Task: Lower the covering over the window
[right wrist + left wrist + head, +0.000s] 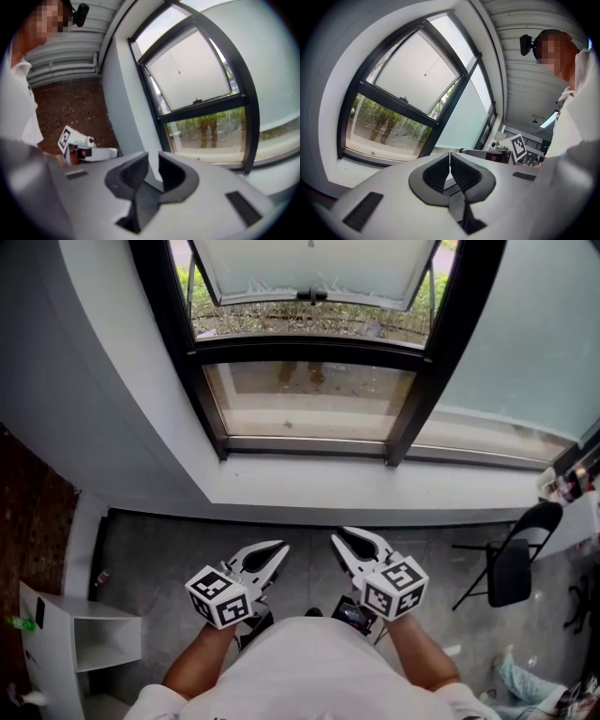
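A white blind (pixel 309 263) covers the upper pane of the black-framed window (pixel 309 352). The lower pane (pixel 300 399) is bare glass with greenery behind it. A thin cord with a small end piece (pixel 425 74) hangs down the middle of the blind (pixel 417 70), and it shows as well in the right gripper view (pixel 179 72). Both grippers are held low in front of the person, well short of the window. My left gripper (pixel 277 549) is shut and empty (pixel 450 159). My right gripper (pixel 343 542) has a narrow gap between its jaws, with nothing in it (pixel 153 164).
A white sill (pixel 375 491) runs under the window, above a grey floor. A white shelf unit (pixel 75 634) stands at the lower left and a black folding chair (pixel 511 563) at the right. A frosted glass panel (pixel 525 343) adjoins the window on the right.
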`<state>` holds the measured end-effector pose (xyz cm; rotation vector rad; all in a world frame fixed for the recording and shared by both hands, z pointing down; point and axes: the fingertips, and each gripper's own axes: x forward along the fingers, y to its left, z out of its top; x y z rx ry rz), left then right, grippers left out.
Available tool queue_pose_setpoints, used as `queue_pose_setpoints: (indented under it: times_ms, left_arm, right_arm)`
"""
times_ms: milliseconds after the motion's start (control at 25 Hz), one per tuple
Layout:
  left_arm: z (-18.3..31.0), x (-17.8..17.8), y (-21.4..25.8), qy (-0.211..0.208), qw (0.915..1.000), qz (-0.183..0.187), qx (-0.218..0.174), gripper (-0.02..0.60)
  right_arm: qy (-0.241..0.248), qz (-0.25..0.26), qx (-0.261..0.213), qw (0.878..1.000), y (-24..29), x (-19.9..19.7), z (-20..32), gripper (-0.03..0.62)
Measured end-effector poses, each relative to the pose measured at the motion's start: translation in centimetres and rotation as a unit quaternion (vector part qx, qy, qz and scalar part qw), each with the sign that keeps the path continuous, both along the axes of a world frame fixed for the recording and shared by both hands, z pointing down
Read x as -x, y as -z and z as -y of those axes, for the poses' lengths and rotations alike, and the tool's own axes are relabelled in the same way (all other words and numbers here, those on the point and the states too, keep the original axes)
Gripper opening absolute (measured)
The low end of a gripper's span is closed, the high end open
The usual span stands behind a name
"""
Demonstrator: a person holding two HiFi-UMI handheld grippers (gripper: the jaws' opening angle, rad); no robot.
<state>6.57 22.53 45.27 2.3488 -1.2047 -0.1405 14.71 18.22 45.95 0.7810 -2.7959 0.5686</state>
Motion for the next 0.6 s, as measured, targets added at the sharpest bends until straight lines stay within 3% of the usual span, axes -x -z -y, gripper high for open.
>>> queue_pose_setpoints:
  times_ms: [320,600]
  left_arm:
    - [2.3,0.2,0.1,0.022,0.9997,0.010,-0.002,0.021]
    - [6.1,2.1,-0.1,0.012,0.9998,0.013,-0.008,0.021]
  right_arm:
    - [0.014,-0.001,-0.009,1.000,-0.1,0.1,3.2,0.089]
    - [0.014,-0.003,-0.007,1.000,-0.8,2.6,6.5,0.092]
